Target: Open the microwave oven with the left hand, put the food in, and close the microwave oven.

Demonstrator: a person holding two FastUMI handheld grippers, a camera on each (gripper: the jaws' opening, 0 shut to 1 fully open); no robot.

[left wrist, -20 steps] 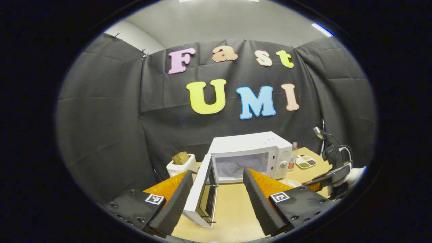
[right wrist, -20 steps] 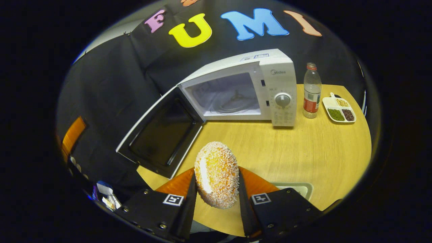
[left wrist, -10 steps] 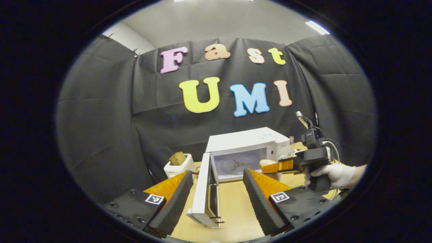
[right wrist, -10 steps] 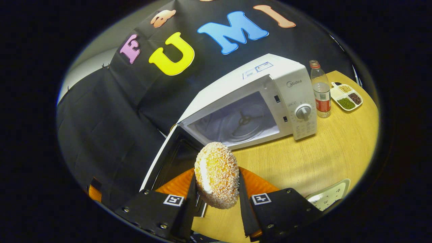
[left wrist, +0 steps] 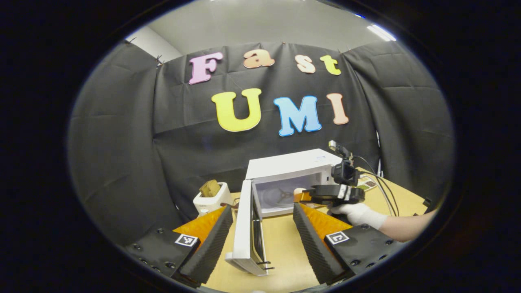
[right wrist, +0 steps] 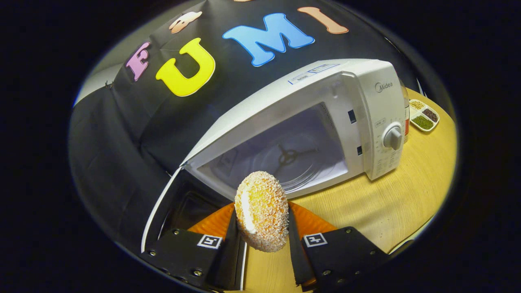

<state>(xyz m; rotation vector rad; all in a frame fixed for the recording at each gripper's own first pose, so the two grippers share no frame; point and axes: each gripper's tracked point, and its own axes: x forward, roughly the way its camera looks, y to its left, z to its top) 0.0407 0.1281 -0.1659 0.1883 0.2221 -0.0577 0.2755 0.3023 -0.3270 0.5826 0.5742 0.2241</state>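
Right gripper view: the right gripper [right wrist: 262, 228] pinches a crumb-coated bun [right wrist: 261, 210] just before the open microwave oven [right wrist: 309, 122].

The oven stands toward the table's [right wrist: 390, 207] back edge, its door [left wrist: 247, 228] swung wide. In the left gripper view the left gripper [left wrist: 262, 236] hangs with fingers spread, holding nothing, either side of the door's edge. A toaster [left wrist: 211, 198] sits at the table's far left corner, a divided dish [right wrist: 424, 117] at the far right.

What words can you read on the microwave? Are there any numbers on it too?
"Midea": the brand mark on the microwave, on its front panel above the dial.
Sticker on the microwave's top: has print, too small to read.
Small print around and below the dial: too blurred to read, so no numbers can be made out.
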